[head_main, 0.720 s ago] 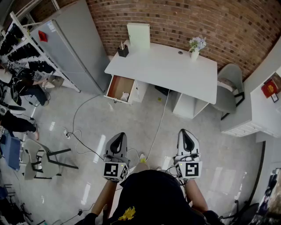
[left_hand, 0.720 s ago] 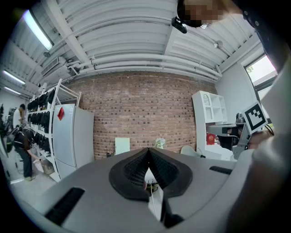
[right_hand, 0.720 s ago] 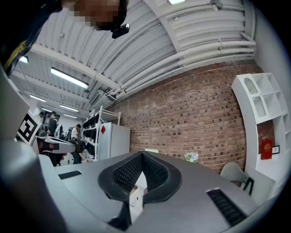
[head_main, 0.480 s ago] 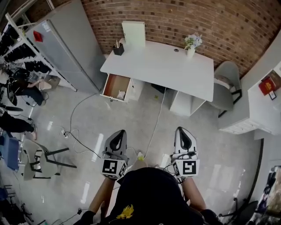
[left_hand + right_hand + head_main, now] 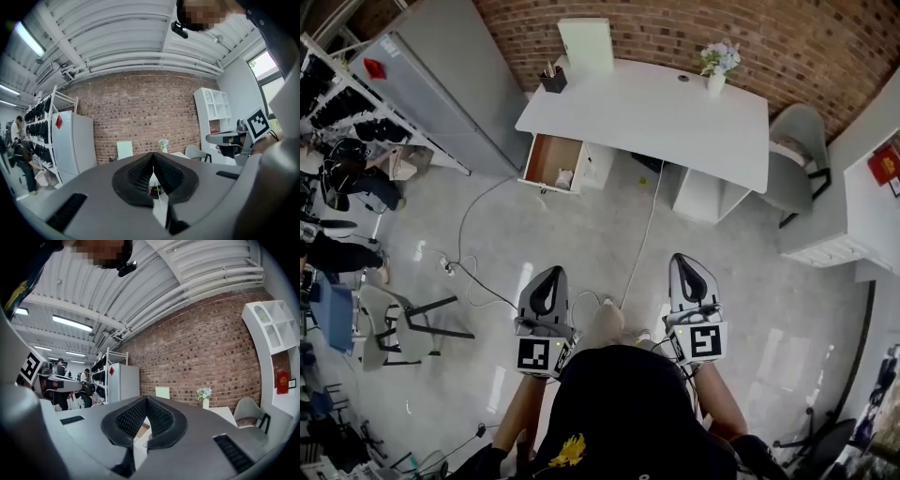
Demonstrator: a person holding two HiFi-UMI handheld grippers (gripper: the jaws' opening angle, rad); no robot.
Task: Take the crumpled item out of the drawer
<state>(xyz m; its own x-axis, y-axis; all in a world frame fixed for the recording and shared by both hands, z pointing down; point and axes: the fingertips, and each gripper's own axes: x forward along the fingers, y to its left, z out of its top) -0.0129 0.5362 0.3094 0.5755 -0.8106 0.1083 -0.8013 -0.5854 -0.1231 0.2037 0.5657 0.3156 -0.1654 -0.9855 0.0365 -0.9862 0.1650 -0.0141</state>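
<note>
Left gripper [image 5: 549, 274] and right gripper [image 5: 683, 261] pressed together, empty, well short of the open drawer [image 5: 553, 159] — approach, then spread one over crumpled item [image 5: 564, 178].

**Q:** What colour is the desk [image 5: 656, 122] ahead of you?

**Me:** White; its open drawer [image 5: 546, 159] is orange-brown inside; the crumpled item [image 5: 564, 177] in it is white too.

**Q:** And the wall [image 5: 675, 37] and floor [image 5: 581, 234]?

**Me:** Red-brown brick with pale mortar lines; the floor is glossy light grey.

**Q:** Your own tools?

**Me:** My left gripper [image 5: 551, 273] and right gripper [image 5: 682, 261] are grey; their pads [image 5: 138, 176] are black with a fine grid; each cube [image 5: 544, 356] bears a black-and-white square marker; my top [image 5: 628, 412] is black with a yellow emblem [image 5: 575, 454].
</note>
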